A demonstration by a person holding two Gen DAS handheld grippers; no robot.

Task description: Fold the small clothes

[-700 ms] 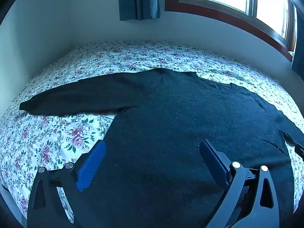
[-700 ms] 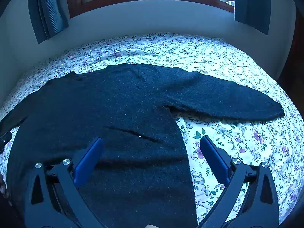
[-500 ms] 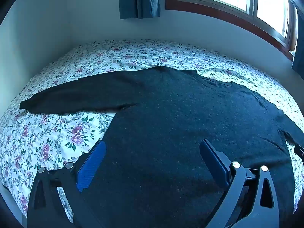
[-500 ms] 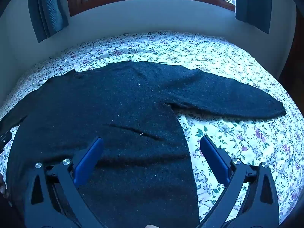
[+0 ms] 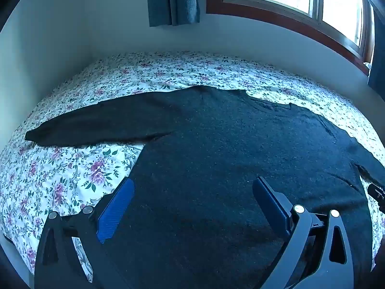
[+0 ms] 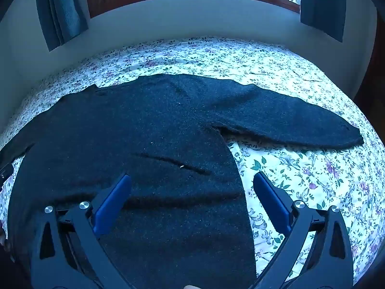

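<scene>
Basically, sweater [image 5: 216, 168]: lay flat on bed [image 5: 72, 180], sleeves spread; looked soft, floppy, light
Grab: sleeve cuff [image 6: 346, 134] or hem, probably
Left gripper [image 5: 192, 207]: fingers wide, empty
Right gripper [image 6: 192, 202]: fingers wide, empty

1. No writing, label, brand, number or sign can be read in either wrist view
</scene>
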